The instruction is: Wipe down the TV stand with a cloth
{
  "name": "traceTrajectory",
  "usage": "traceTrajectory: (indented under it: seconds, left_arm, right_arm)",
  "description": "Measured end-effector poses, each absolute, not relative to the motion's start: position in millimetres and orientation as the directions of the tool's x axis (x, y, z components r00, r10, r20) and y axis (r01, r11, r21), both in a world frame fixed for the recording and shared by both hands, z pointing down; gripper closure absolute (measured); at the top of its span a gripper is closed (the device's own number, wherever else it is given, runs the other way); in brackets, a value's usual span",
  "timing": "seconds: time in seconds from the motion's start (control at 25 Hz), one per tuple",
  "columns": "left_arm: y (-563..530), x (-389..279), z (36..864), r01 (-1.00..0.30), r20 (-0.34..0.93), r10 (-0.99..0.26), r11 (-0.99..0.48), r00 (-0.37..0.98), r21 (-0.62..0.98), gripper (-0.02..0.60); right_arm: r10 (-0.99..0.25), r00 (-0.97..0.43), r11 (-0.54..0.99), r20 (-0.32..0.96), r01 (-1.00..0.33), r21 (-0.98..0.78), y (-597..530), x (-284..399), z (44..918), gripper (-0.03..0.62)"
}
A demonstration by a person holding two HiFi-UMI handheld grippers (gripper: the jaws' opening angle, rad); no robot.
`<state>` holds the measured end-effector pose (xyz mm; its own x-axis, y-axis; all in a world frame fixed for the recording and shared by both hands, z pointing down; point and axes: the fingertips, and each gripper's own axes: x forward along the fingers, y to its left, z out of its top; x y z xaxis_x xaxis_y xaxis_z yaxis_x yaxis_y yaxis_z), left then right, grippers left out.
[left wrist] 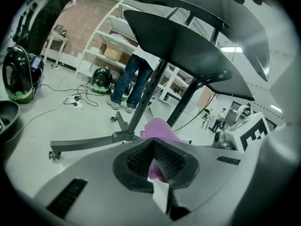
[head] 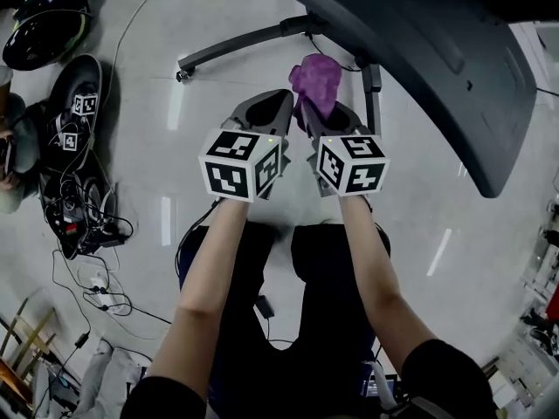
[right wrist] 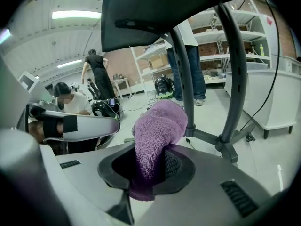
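Note:
A purple cloth (head: 316, 81) stands up out of my right gripper (head: 327, 116), which is shut on its lower end; in the right gripper view the cloth (right wrist: 157, 131) fills the jaws of that gripper (right wrist: 150, 166). My left gripper (head: 281, 103) hangs close beside the cloth on the left, fingertips together, nothing in it. From the left gripper view the cloth (left wrist: 160, 128) shows just beyond the left gripper (left wrist: 153, 147). The dark grey TV stand has a wheeled leg (head: 244, 46) on the floor ahead, posts (right wrist: 235, 79), and the large dark screen (head: 419, 51) overhead to the right.
Black cases (head: 74, 116) and tangled cables (head: 87, 225) lie on the floor at the left, near a seated person (right wrist: 70, 102). Someone in jeans (left wrist: 131, 81) stands behind the stand by white shelves (left wrist: 108, 51). A white counter (right wrist: 277, 98) is at the right.

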<state>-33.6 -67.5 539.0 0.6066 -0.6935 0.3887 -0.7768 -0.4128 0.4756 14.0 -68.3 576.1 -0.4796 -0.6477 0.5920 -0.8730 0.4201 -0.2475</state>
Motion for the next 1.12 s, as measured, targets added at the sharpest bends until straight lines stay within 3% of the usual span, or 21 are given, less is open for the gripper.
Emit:
traceTrajectory:
  seconds: [0.52, 0.68, 0.8, 1.12]
  left_arm:
    - [-143.7, -17.0, 573.4, -0.772, 0.298, -0.714, -0.552, 0.633, 0.316, 0.577]
    - [-165.4, -27.5, 564.1, -0.760, 0.245, -0.735, -0.528, 0.632, 0.378, 0.577]
    - [-192.9, -33.8, 555.3, -0.745, 0.169, -0.771, -0.495, 0.613, 0.447, 0.577]
    - [-237.1, -16.7, 548.6, -0.757, 0.134, -0.784, -0.516, 0.606, 0.401, 0.577]
  right_arm:
    - [-0.739, -0.492, 0.461, 0.460, -0.867, -0.189, -166.7, 21.9, 622.6, 0.505]
    - [-0.752, -0.484, 0.495, 0.447, -0.863, -0.102, -193.4, 25.6, 611.3, 0.505]
    - [-0.764, -0.499, 0.489, 0.410, -0.861, -0.137, -215.9, 34.2, 593.8, 0.505]
    - [-0.769, -0.512, 0.527, 0.383, -0.847, -0.072, -234.0, 44.3, 560.6, 0.505]
